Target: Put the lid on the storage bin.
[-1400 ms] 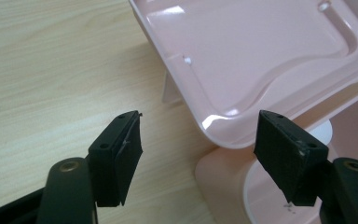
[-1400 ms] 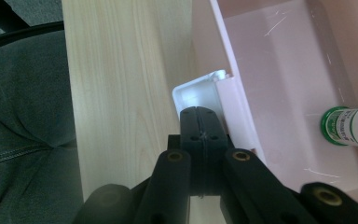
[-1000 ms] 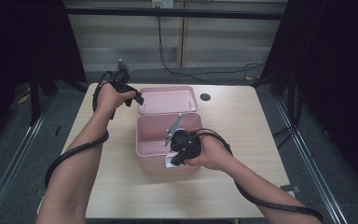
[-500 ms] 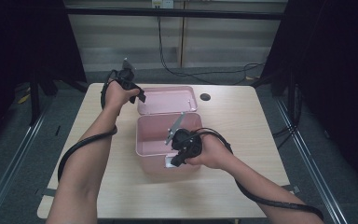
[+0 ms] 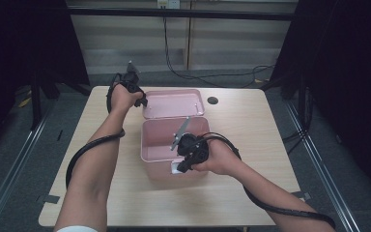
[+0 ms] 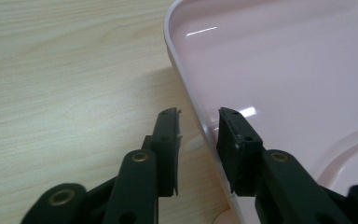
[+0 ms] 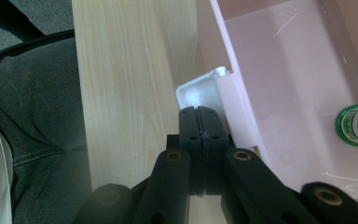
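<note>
The pink lid (image 5: 174, 103) lies flat on the worktop (image 5: 251, 125), inner side up, just behind the open pink box (image 5: 160, 140); its long axis runs across the worktop, left to right in the high view, parallel to the box's rear wall. The left claw (image 6: 198, 140) sits at the lid's left end, its jaws partly open and just now closing, straddling the raised rim with one jaw outside and one inside; the pads do not yet press on it. The right claw (image 7: 199, 122) is closed tight, jaws together, resting against the white latch (image 7: 198, 91) on the box's near wall. A green-capped bottle (image 7: 356, 126) lies inside the box.
</note>
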`<move>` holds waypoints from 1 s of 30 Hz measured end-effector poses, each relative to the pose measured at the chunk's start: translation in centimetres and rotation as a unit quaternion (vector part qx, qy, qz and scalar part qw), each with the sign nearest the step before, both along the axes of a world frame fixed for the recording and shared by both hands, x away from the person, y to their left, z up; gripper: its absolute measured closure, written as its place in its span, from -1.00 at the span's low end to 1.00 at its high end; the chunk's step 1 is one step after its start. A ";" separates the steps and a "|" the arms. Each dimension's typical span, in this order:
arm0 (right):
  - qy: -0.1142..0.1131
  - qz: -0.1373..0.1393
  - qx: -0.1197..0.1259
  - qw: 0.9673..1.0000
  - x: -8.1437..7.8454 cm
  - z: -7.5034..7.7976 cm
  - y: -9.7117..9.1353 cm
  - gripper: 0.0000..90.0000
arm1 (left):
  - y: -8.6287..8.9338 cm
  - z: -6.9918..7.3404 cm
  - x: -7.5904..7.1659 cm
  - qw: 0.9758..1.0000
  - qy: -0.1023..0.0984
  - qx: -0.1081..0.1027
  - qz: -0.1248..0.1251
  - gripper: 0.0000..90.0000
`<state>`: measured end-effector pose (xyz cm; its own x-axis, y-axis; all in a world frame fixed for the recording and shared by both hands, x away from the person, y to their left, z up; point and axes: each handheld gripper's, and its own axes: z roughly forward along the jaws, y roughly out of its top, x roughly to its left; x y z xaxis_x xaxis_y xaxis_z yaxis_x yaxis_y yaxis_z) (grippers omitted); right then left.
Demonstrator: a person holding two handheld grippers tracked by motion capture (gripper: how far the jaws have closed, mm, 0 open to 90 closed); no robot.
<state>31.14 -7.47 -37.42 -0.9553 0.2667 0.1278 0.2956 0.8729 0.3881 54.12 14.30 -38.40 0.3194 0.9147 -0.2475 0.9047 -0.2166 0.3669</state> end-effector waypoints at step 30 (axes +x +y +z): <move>0.001 -0.012 0.003 1.000 0.1 0.0 0.2 1.00 | -0.8 1.3 0.0 1.000 -0.009 -0.002 0.009 0.64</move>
